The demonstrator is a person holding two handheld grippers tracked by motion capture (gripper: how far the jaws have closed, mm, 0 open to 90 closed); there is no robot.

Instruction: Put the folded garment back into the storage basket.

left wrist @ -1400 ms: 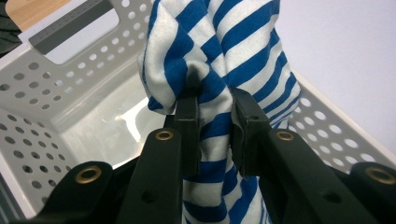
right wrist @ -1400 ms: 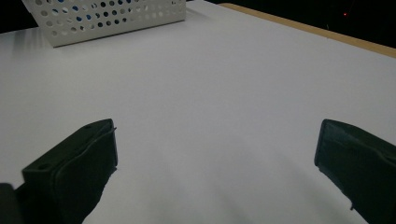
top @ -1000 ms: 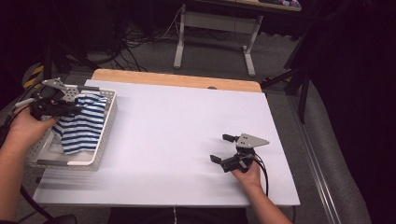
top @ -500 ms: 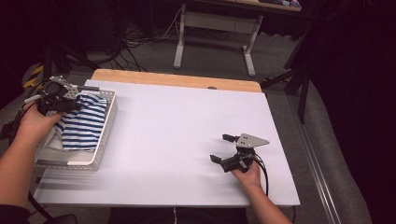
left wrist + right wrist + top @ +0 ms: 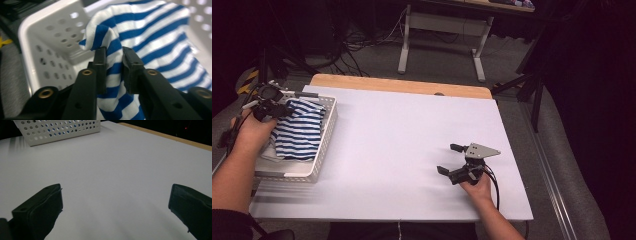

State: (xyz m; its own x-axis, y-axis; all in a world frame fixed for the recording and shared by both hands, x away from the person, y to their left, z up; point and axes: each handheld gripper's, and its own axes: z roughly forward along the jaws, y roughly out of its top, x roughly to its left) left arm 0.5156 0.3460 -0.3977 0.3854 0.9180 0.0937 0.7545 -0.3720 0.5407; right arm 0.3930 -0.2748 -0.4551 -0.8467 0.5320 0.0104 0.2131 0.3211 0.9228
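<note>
A blue-and-white striped cloth (image 5: 301,134) lies bunched in a white perforated basket (image 5: 323,150) at the table's left edge. My left gripper (image 5: 281,109) reaches into the basket's far end. In the left gripper view a raised fold of the striped cloth (image 5: 150,37) is pinched between the jaws of this gripper (image 5: 113,53), whose pads press it from both sides. Those jaws have just eased apart slightly, with the fold still between them. The basket's wall (image 5: 50,37) stands behind. My right gripper (image 5: 448,159) rests on the white table (image 5: 402,125) at the front right, open (image 5: 115,190) and holding nothing.
A wooden strip (image 5: 402,86) runs along the table's far edge. Beyond it stand the legs of a desk (image 5: 404,45) and cables on the floor. From the right gripper view the basket (image 5: 57,130) sits far across the white surface.
The left hand has shifted a little and sunk lower over the basket with the striped cloth still in its jaws. The right gripper has stayed where it was.
</note>
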